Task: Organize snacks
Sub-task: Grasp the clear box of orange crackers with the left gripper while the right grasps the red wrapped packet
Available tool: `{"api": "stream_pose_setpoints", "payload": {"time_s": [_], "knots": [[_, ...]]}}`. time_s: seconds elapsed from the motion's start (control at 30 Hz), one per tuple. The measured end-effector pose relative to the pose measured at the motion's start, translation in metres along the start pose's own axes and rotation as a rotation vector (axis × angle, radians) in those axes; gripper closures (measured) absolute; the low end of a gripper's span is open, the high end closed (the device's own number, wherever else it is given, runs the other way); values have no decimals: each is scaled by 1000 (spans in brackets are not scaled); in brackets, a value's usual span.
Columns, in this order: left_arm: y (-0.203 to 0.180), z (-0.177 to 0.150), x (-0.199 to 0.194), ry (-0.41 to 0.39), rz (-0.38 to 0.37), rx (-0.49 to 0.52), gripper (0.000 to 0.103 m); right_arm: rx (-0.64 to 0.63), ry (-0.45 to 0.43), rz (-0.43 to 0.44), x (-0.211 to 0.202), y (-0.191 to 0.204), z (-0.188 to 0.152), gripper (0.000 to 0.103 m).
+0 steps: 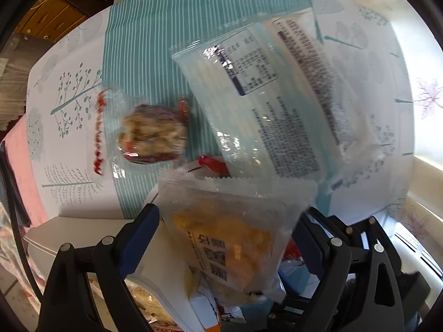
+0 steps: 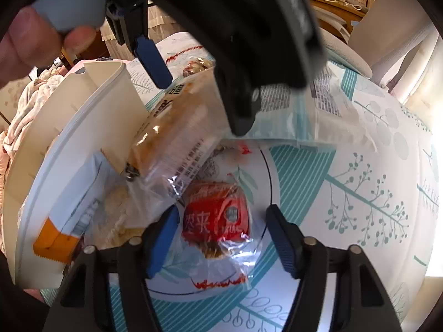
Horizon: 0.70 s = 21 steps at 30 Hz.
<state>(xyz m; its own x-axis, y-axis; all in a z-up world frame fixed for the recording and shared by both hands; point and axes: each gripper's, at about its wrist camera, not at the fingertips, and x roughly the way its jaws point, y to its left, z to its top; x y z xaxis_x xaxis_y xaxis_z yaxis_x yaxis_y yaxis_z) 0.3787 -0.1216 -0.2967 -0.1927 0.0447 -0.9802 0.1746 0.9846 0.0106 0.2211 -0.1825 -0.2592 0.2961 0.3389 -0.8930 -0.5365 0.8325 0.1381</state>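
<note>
My left gripper (image 1: 229,227) is shut on a clear packet of orange-yellow snack (image 1: 235,246) and holds it over the white storage box (image 1: 83,238). The same packet (image 2: 177,135) shows in the right wrist view, hanging from the left gripper (image 2: 199,94) above the box (image 2: 91,116). My right gripper (image 2: 221,232) is open, its fingers either side of a red-wrapped snack in a clear packet (image 2: 218,218) on the tablecloth, not touching it. Another round snack in a clear, red-edged packet (image 1: 149,135) lies on the cloth.
A large clear bag with printed labels (image 1: 277,102) lies on the teal and white tablecloth (image 1: 69,96); it also shows in the right wrist view (image 2: 304,110). The box holds an orange-and-white packet (image 2: 63,229) and other snacks. A white chair (image 2: 387,33) stands beyond the table.
</note>
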Motion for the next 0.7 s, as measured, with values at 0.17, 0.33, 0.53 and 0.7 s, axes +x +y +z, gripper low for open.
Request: {"api": "stream_pose_setpoints", "payload": {"time_s": [0.17,0.33,0.53,0.7], "knots": [[5,8,13,11,-17,-28,11,-6,-5,-9,5,8,13,51],[13,10,24,15,-52,-70,17,-22,6,-16,5,14,17,55],[33,8,28,6,-97,-119,25,-5,20,-18,5,12,14,56],[46,2,29,-2,-101,-127,27,3,36,-9,1,9,12,56]]}}
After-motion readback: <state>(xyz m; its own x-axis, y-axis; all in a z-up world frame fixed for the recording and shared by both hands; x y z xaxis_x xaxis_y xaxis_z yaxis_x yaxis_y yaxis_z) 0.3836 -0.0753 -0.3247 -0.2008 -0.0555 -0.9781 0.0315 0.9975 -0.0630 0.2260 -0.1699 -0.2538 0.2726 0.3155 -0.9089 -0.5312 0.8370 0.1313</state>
